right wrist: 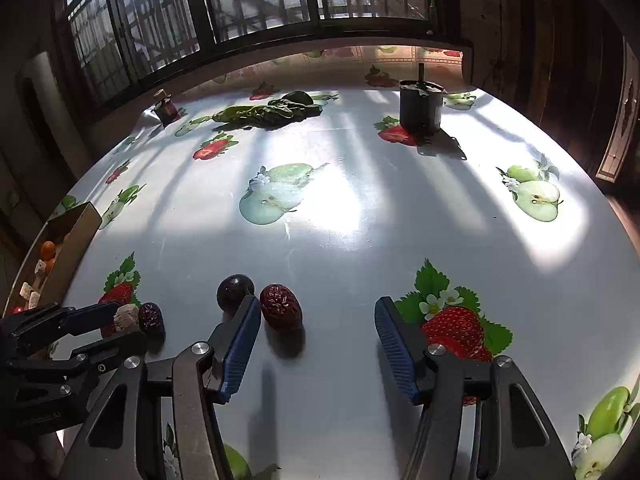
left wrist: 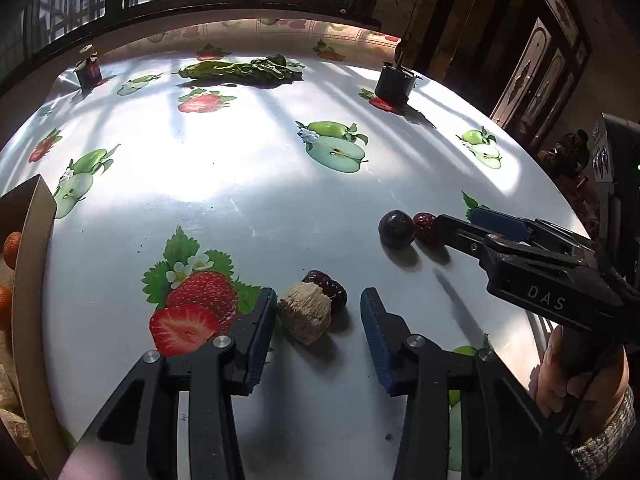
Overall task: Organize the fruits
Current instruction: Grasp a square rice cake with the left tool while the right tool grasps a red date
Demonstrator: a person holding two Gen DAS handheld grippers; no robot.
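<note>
Closest in the left wrist view, the left gripper (left wrist: 318,312) has its two blue pads on either side of a pale, rough lump (left wrist: 306,313). The left pad touches the lump, but the other pad is off to the side with a gap, so the jaws are open and nothing is held yet. A dark wrinkly date (left wrist: 330,286) sits right behind the lump, touching it. The gripper probably came in low and tilted so it can pinch the lump without bumping the date.

In the right wrist view, the right gripper (right wrist: 318,340) is open too. A red wrinkly date (right wrist: 281,307) lies between its pads, close to the left one, and neither pad presses it. A round dark plum (right wrist: 234,292) sits just past that left pad, next to the date. The pads are wide apart, likely so the date fits in easily.

All these things rest on the table (right wrist: 360,240), which has a shiny cloth with pictures of strawberries and apples. At the left edge stands a cardboard box (right wrist: 74,236) with little oranges (right wrist: 47,250) and pale lumps inside. That looks like where the fruits go, so the sorting seems partly done.

Far back lie some green leaves (right wrist: 268,112), a small jar (right wrist: 165,109) and a dark pot (right wrist: 420,106), well away from both grippers
</note>
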